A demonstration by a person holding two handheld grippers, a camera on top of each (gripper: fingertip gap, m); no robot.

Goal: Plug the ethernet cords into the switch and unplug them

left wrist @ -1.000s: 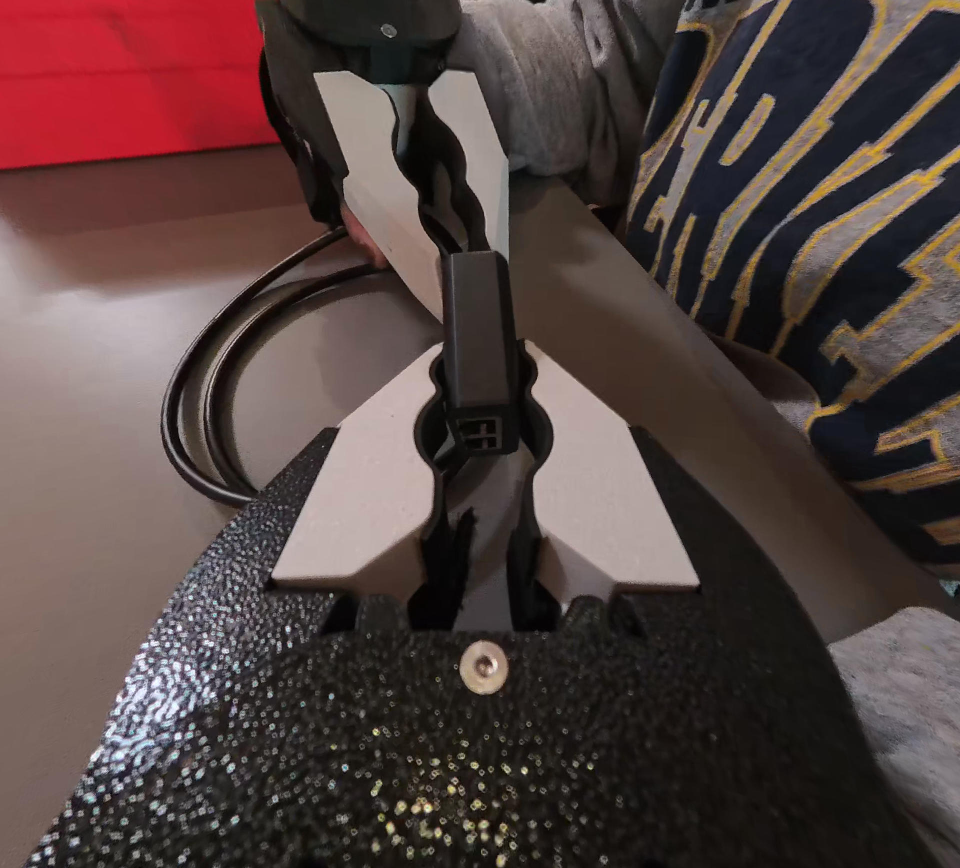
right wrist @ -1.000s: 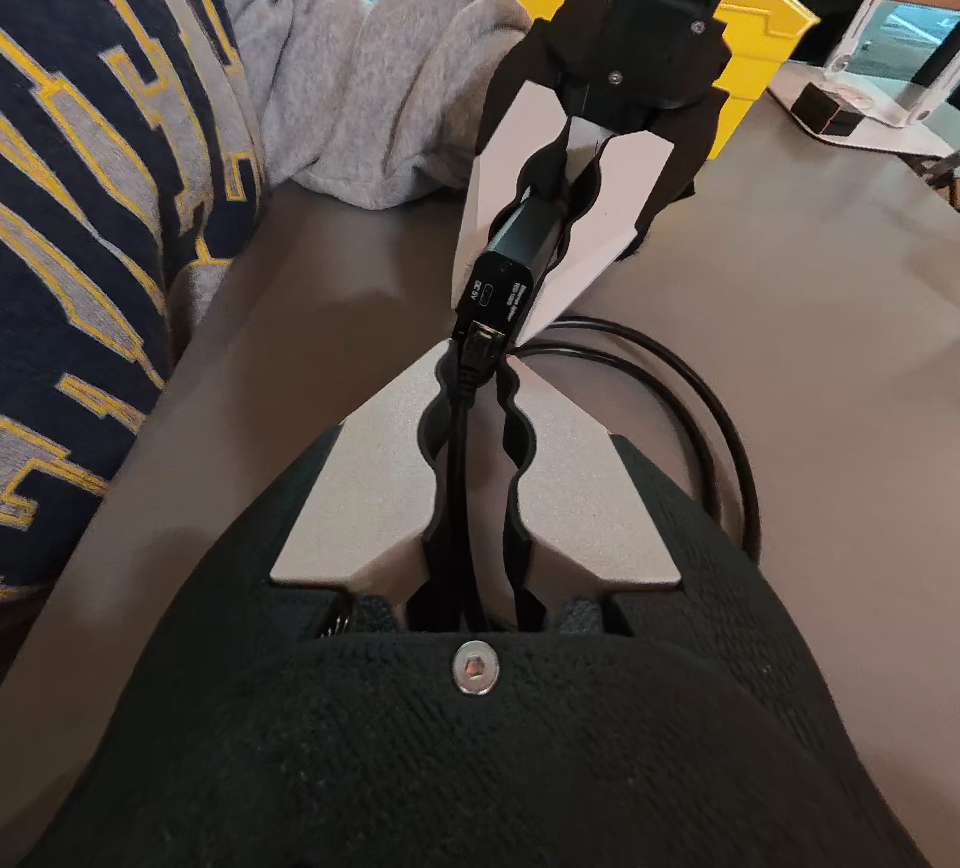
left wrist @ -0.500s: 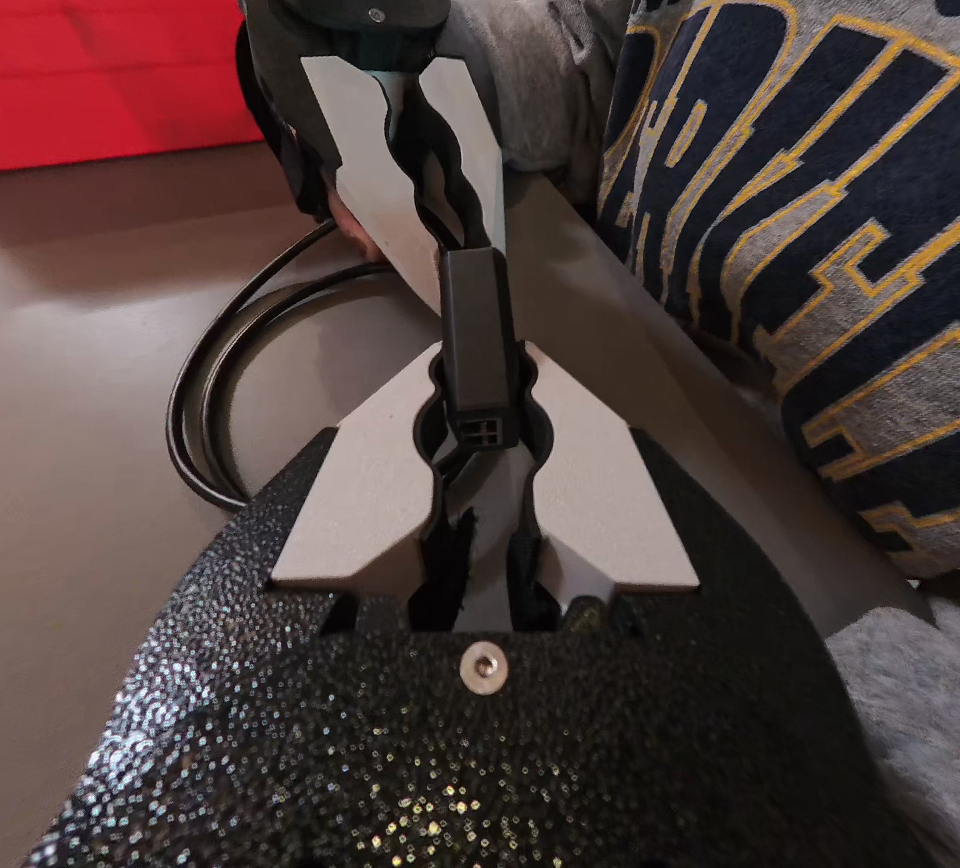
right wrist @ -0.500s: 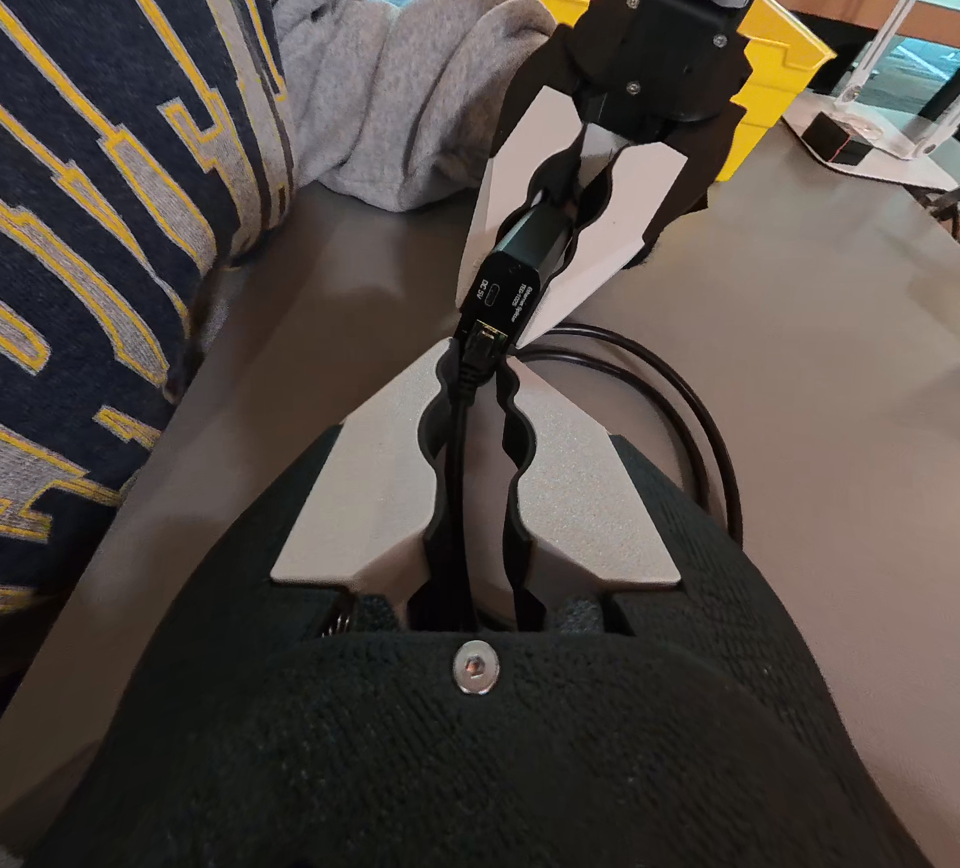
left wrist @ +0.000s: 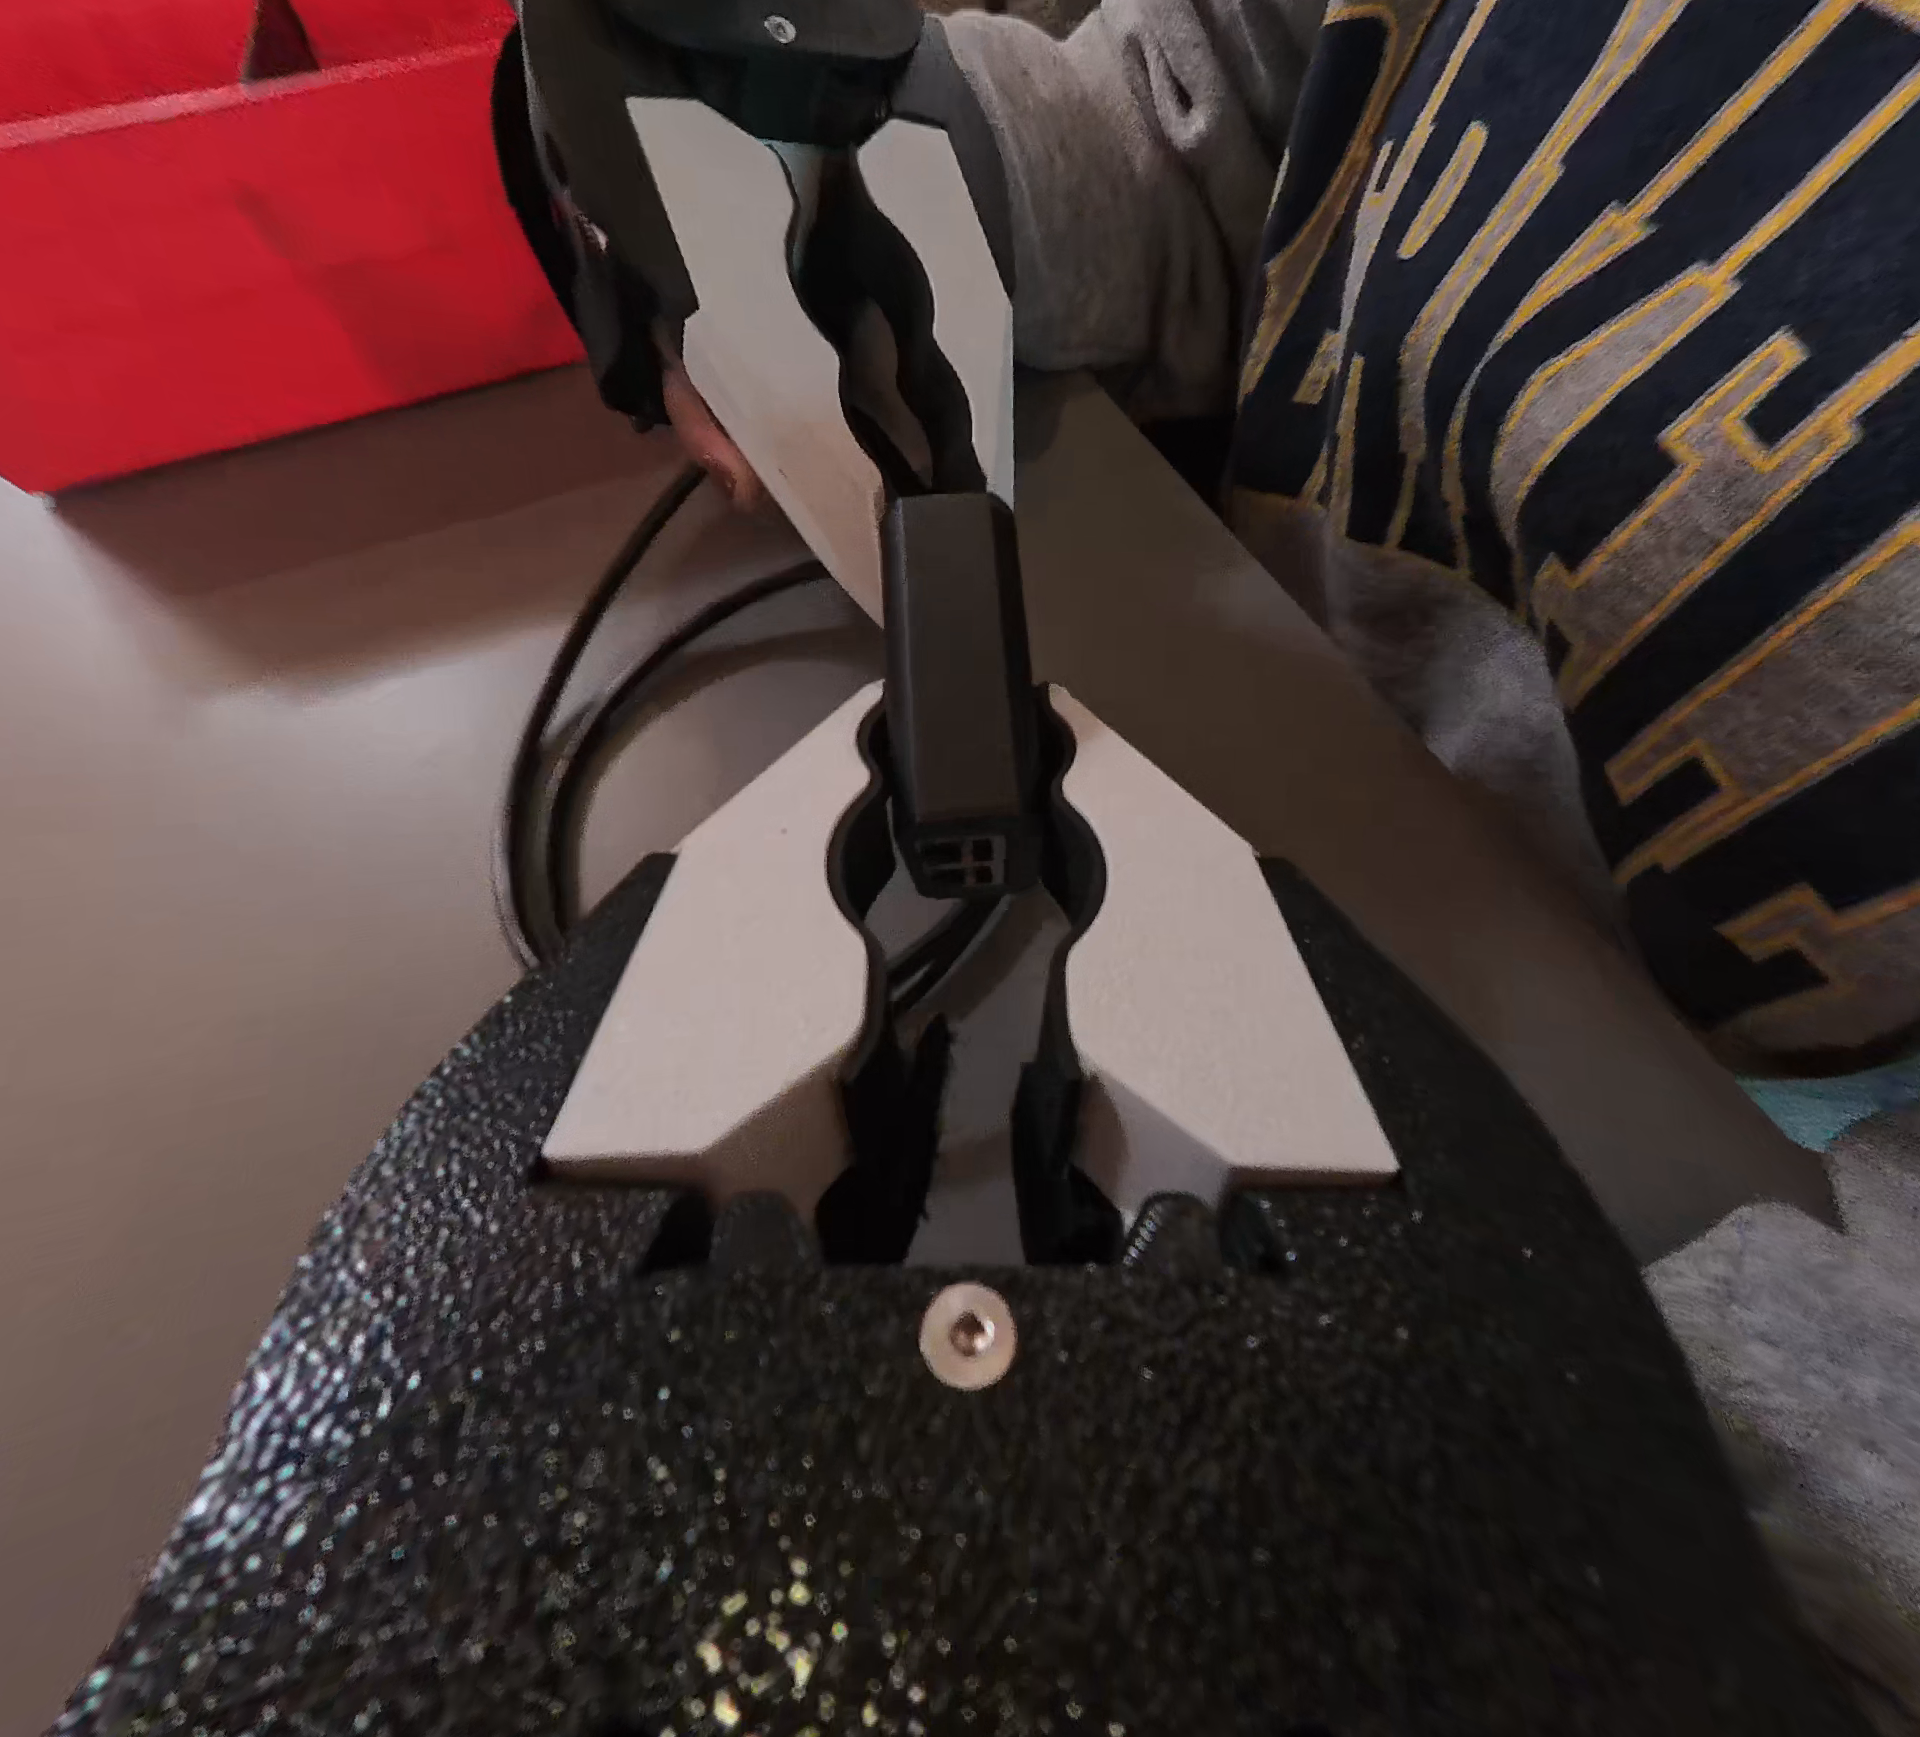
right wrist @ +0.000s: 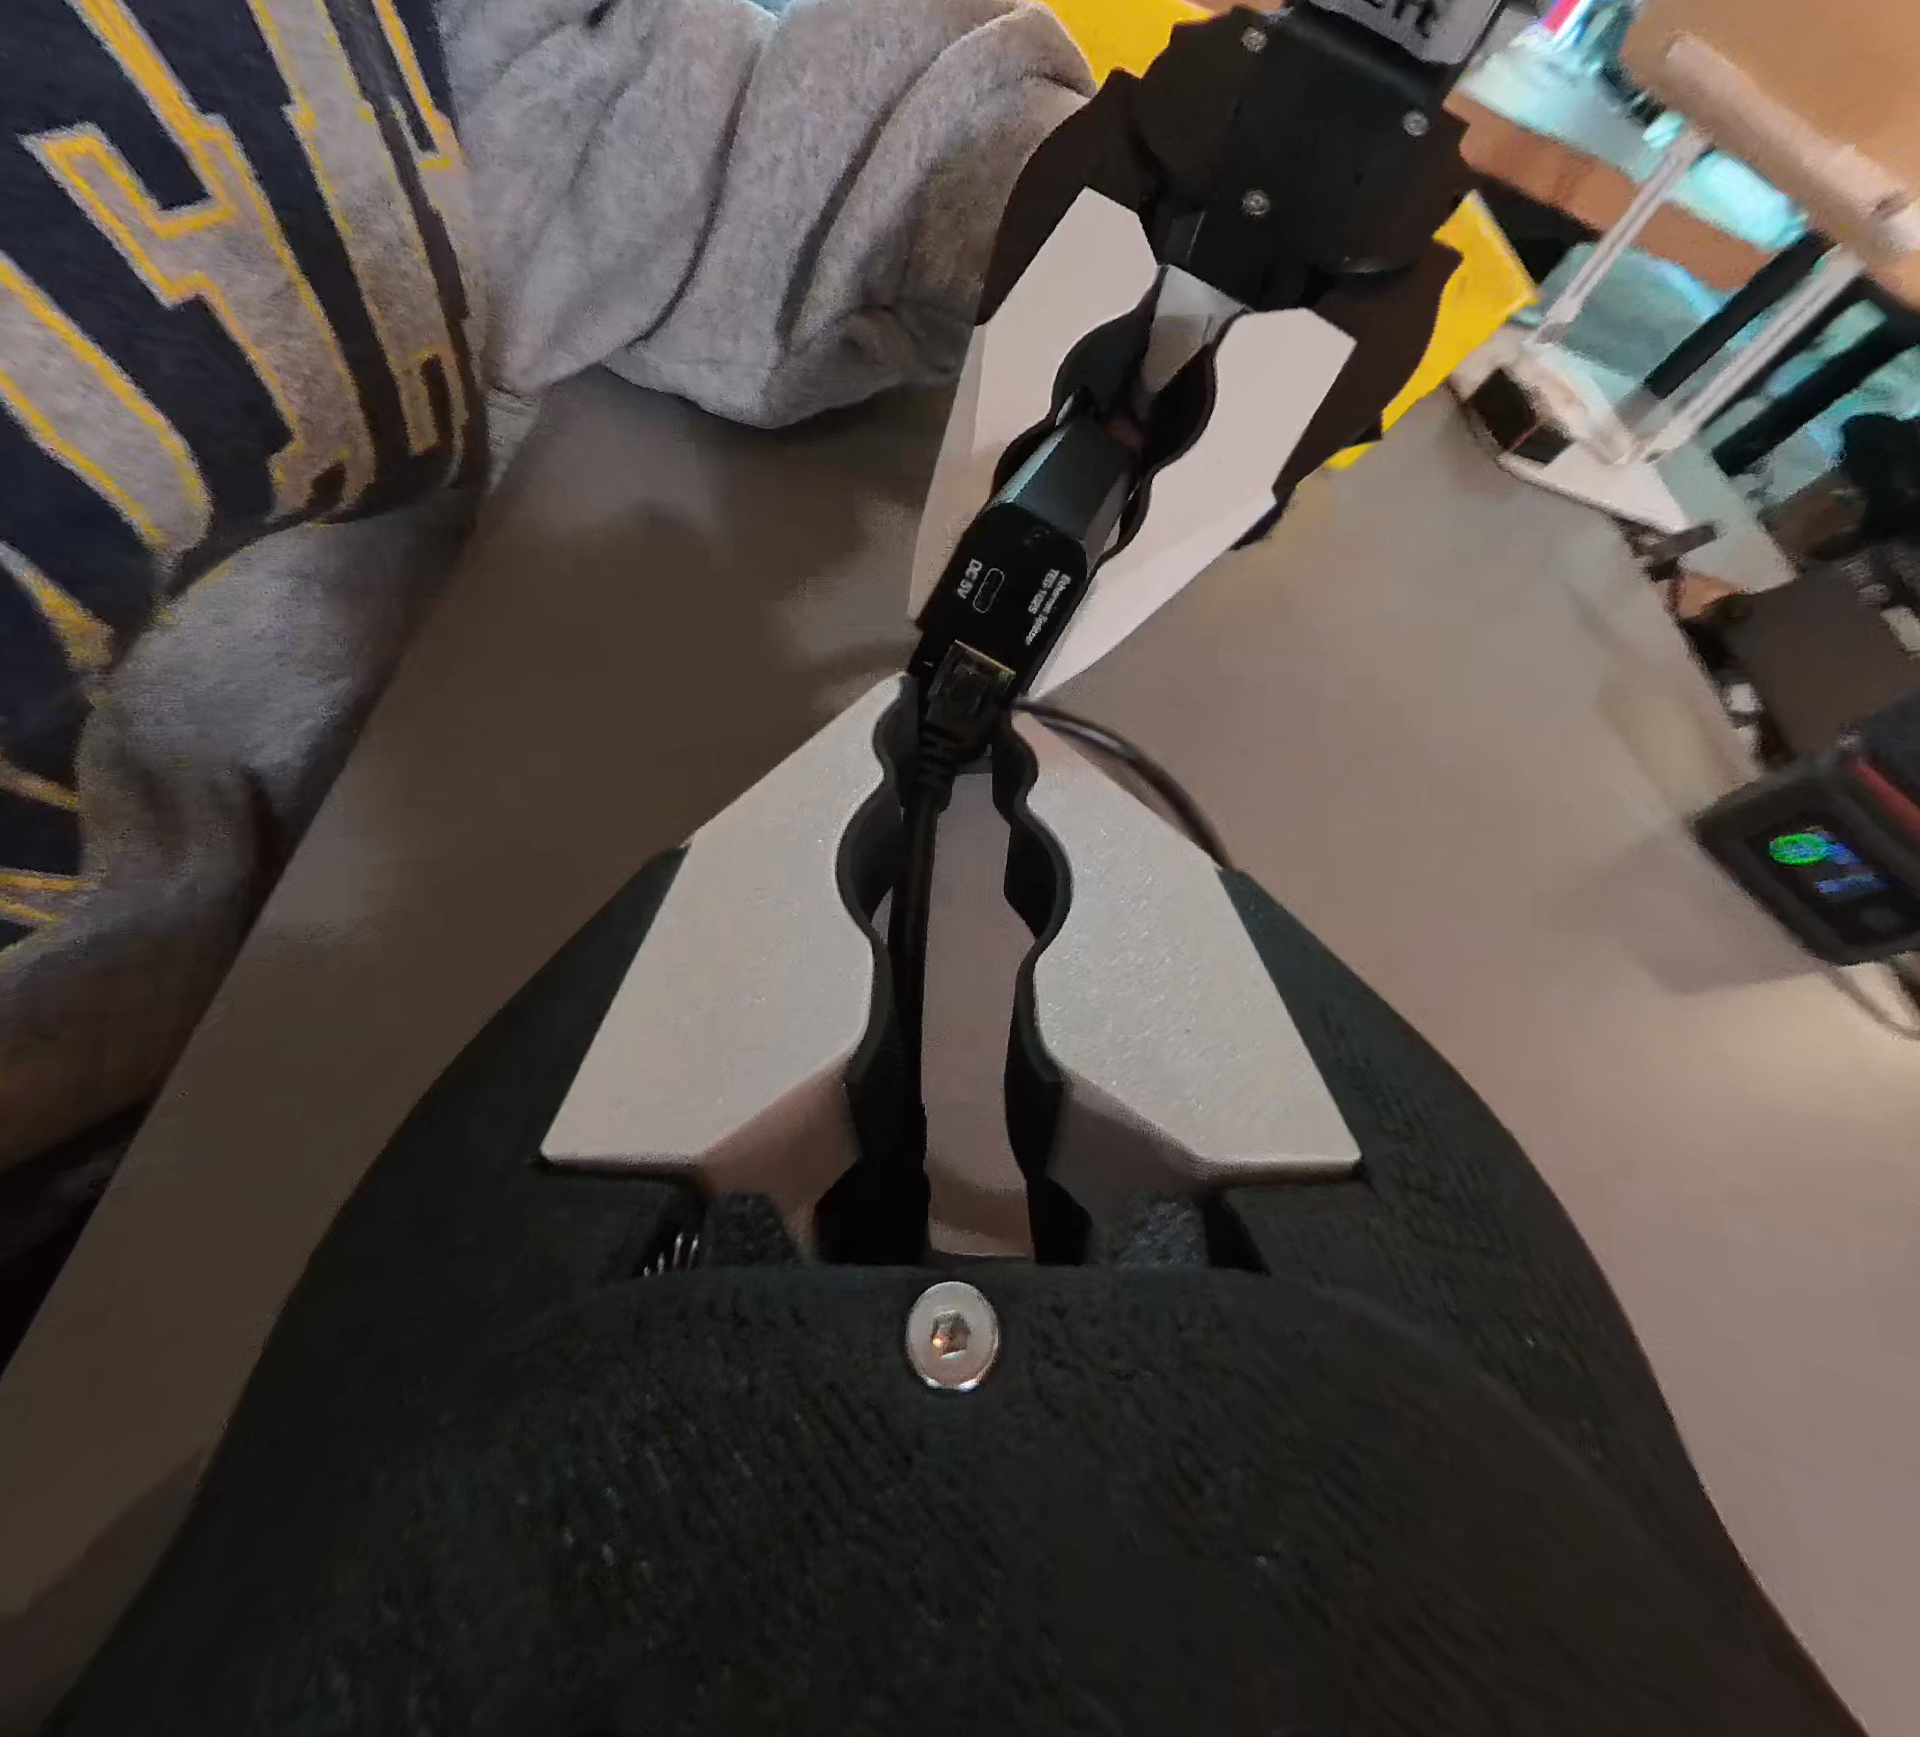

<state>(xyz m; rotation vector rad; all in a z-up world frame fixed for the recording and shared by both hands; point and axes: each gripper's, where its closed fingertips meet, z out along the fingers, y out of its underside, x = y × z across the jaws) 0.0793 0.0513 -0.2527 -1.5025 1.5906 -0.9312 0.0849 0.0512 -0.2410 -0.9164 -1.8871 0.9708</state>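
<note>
We judge the small black switch [left wrist: 961,700] light and rigid (held above the table [left wrist: 260,752]), left gripper [left wrist: 966,814] clamped on its body, right gripper [right wrist: 951,752] closed on the stiff plug [right wrist: 961,700] at its port.

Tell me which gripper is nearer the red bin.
Right. The right gripper, shut on the ethernet cord, is just before the red bin; the left gripper, holding the switch, sits farther back.
</note>
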